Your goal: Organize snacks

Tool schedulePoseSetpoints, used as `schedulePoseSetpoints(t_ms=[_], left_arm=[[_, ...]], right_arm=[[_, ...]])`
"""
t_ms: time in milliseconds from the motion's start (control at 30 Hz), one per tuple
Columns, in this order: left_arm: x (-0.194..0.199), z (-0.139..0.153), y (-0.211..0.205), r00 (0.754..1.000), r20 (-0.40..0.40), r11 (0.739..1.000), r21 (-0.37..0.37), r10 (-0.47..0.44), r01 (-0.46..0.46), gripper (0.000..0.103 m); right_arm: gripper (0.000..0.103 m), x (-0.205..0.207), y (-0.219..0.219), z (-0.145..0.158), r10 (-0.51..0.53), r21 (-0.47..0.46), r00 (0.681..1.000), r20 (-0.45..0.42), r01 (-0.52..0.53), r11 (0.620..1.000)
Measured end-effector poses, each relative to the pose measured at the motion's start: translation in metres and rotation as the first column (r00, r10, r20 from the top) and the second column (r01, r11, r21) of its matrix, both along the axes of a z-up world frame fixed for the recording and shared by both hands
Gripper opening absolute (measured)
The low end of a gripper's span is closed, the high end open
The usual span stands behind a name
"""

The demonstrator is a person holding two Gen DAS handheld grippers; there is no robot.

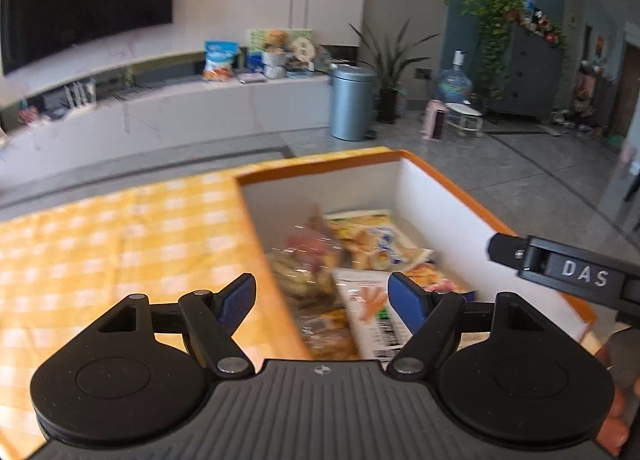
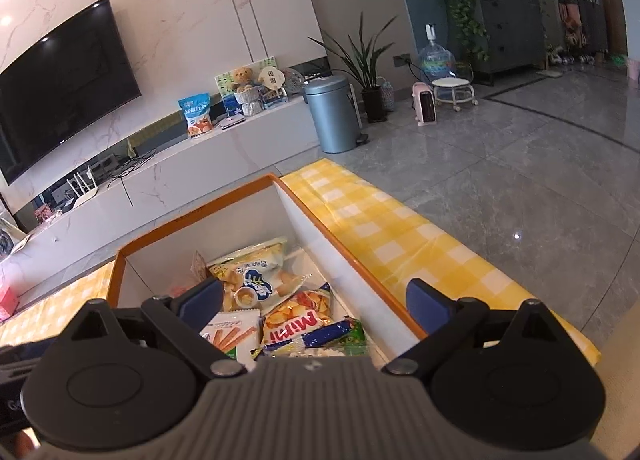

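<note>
An orange-rimmed white box stands on the yellow checked tablecloth and holds several snack bags. Among them are a yellow biscuit bag, an orange Mimi chips bag, a white bag with orange sticks and a clear bag. My left gripper is open and empty above the box's left wall. My right gripper is open and empty above the box. Part of the right gripper shows in the left wrist view.
A long white TV bench with a blue snack bag and a teddy bear runs behind the table. A grey bin, a potted plant and a water bottle stand on the grey tiled floor.
</note>
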State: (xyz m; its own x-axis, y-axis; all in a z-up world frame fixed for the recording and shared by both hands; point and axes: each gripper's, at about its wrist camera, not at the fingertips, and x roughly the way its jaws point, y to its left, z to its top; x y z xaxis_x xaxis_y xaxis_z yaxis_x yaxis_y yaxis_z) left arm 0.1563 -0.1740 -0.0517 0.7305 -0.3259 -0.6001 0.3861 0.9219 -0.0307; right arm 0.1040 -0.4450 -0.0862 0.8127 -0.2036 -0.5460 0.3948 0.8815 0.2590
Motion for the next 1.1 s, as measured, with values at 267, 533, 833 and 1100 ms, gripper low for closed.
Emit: schedulePoseSetpoints(t_ms=[267,533,833,1100], left_arm=[[-0.007,0.016,0.026,0.999,-0.048,1.0,-0.026,0.006,-0.007,0.089],[-0.065,0.053,0.044,0.998,0.057,0.999,0.04,0.0,-0.003,0.095],[-0.123,0.046,0.065,0.998,0.066,0.998,-0.061,0.018,-0.014,0.098],[-0.133,0.026,0.07,0.995,0.014,0.994,-0.063,0.094,-0.093,0.096]], right_arm=[[0.094,0.01,0.015,-0.001,0.015,-0.064,1.0,-0.023,-0.017,0.998],[0.097,-0.038,0.055,0.035,0.095,-0.106,0.995,0.034,-0.091,0.99],[0.098,-0.143,0.099,0.028,0.161,-0.232,0.982,-0.103,-0.181,0.956],[0.098,-0.15,0.111,0.027,0.187,-0.201,0.978,-0.097,-0.203,0.958]])
